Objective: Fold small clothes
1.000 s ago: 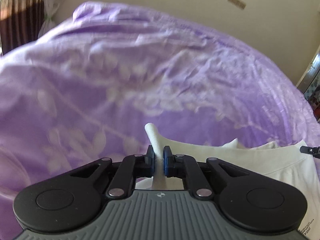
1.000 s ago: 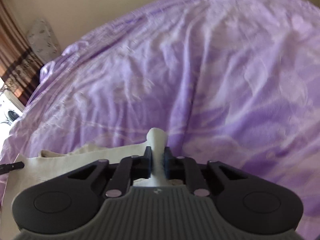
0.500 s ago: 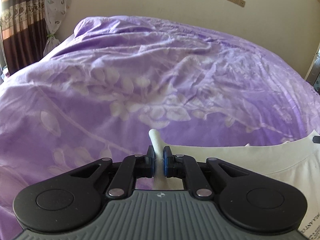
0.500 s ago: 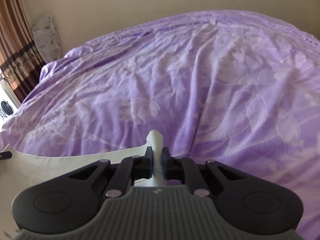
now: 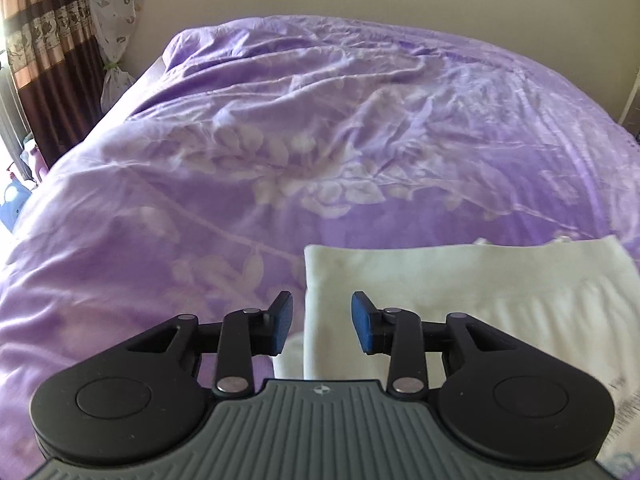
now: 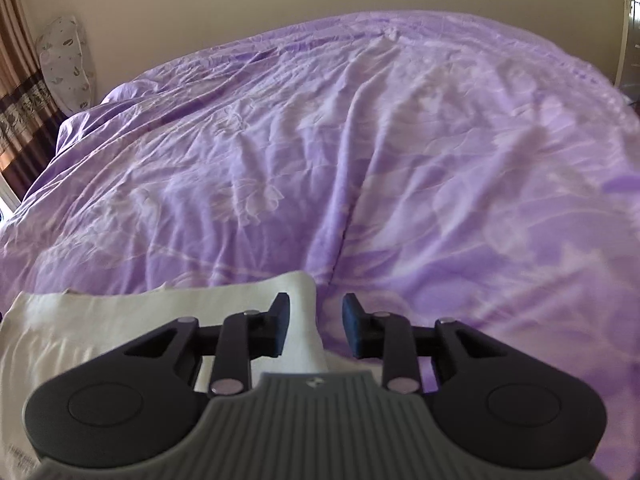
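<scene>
Cream knit cloth [image 5: 460,280], soft and ribbed along one band, lay folded flat on the bed's crumpled lilac cover [image 5: 280,140], which bore a pale leaf print; a printed label showed at the cloth's near edge. Both tools tilted steeply down toward the bed. Left gripper [image 5: 321,322] had just been opening, its blue-padded fingers [image 5: 362,320] standing apart and holding nothing, the cloth's left folded edge lying below the gap between them; right gripper [image 6: 315,324] had likewise just been opening, its dark fingers [image 6: 280,322] parted and empty, the cloth's rounded right corner [image 6: 296,292] beneath its left finger and the gap. Striped brown curtain [image 5: 44,60] hung beyond the bed's far left side.
</scene>
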Demonstrator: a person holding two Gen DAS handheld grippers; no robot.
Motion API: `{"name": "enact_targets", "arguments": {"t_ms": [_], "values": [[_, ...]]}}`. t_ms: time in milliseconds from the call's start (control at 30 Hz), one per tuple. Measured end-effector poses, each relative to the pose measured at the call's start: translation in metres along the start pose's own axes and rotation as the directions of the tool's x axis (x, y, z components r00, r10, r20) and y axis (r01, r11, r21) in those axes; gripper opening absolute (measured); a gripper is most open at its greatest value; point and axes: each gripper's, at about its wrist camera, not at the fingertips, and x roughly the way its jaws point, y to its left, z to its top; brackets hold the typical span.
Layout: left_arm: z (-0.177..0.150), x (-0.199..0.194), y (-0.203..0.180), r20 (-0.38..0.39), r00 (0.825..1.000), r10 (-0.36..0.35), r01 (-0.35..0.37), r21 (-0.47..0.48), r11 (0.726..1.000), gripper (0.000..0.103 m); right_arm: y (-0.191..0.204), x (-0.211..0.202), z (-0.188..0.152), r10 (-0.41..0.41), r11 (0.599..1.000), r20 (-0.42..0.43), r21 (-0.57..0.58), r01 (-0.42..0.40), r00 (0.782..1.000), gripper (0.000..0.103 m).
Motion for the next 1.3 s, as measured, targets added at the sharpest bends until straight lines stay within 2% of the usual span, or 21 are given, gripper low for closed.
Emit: {"name": "enact_targets", "arguments": {"t_ms": [167, 233, 333, 400, 433, 500, 567, 667, 700, 800, 833, 933, 1067, 1200, 1300], "values": [[-0.019, -0.056, -0.008, 0.006, 1.0, 0.009, -0.009, -0.012, 1.0, 0.041, 0.01, -0.061, -0.014, 0.002, 0.999, -0.022, -0.039, -0.003, 1.0, 0.025], [-0.033, -0.074, -0.007, 0.005, 1.0, -0.009, 0.009, -0.048, 0.999, 0.041, 0.014, -0.083, -0.028, 0.001, 0.999, -0.033, -0.054, -0.003, 0.999, 0.026], [-0.058, -0.096, -0.003, 0.012, 1.0, -0.01, 0.011, -0.099, 0.995, 0.041, 0.015, -0.11, -0.059, 0.027, 0.999, -0.053, -0.027, -0.029, 0.998, 0.032], [-0.077, -0.109, 0.002, 0.026, 1.0, -0.002, 0.007, -0.165, 0.986, 0.041, 0.015, -0.127, -0.082, 0.046, 0.999, -0.061, 0.0, -0.046, 0.997, 0.033], [-0.087, -0.113, 0.005, 0.034, 0.999, -0.02, 0.026, -0.203, 0.979, 0.041, 0.016, -0.134, -0.094, 0.049, 0.999, -0.061, 0.009, -0.049, 0.997, 0.033], [-0.103, -0.118, 0.007, 0.045, 0.997, -0.057, 0.067, -0.247, 0.967, 0.04, 0.019, -0.15, -0.119, 0.05, 0.999, -0.036, 0.019, -0.049, 0.998, 0.033], [-0.12, -0.122, 0.004, 0.067, 0.996, -0.063, 0.078, -0.259, 0.963, 0.034, 0.023, -0.161, -0.143, 0.075, 0.997, 0.0, 0.027, -0.075, 0.997, 0.03], [-0.138, -0.121, -0.002, 0.094, 0.996, 0.007, 0.018, -0.259, 0.966, 0.031, 0.021, -0.167, -0.172, 0.099, 0.991, 0.053, 0.084, -0.103, 0.994, 0.018], [-0.143, -0.117, -0.001, 0.081, 0.996, 0.022, 0.0, -0.269, 0.963, 0.03, 0.02, -0.167, -0.18, 0.081, 0.991, 0.065, 0.097, -0.087, 0.995, 0.017], [-0.161, -0.102, 0.002, 0.023, 0.999, 0.03, -0.022, -0.299, 0.954, 0.025, 0.018, -0.16, -0.204, -0.04, 0.996, 0.07, 0.081, 0.034, 0.997, 0.012], [-0.166, -0.096, 0.002, 0.01, 0.999, 0.053, -0.048, -0.292, 0.955, 0.025, 0.014, -0.156, -0.212, -0.047, 0.995, 0.06, 0.091, 0.041, 0.997, 0.012], [-0.18, -0.082, 0.003, -0.019, 0.994, 0.111, -0.112, -0.274, 0.955, 0.025, -0.007, -0.144, -0.229, -0.046, 0.985, 0.034, 0.169, 0.04, 0.998, 0.0], [-0.193, -0.072, 0.002, -0.006, 0.99, 0.138, -0.135, -0.244, 0.96, 0.025, -0.034, -0.137, -0.236, -0.01, 0.951, 0.026, 0.308, 0.002, 1.0, 0.0], [-0.196, -0.069, -0.001, -0.007, 0.988, 0.156, -0.153, -0.223, 0.963, 0.025, -0.028, -0.129, -0.238, -0.048, 0.96, 0.008, 0.277, 0.044, 0.999, 0.0], [-0.196, -0.073, -0.004, 0.0, 0.987, 0.161, -0.157, -0.208, 0.965, 0.025, -0.028, -0.132, -0.24, -0.049, 0.96, 0.019, 0.277, 0.042, 0.999, 0.0]]}}
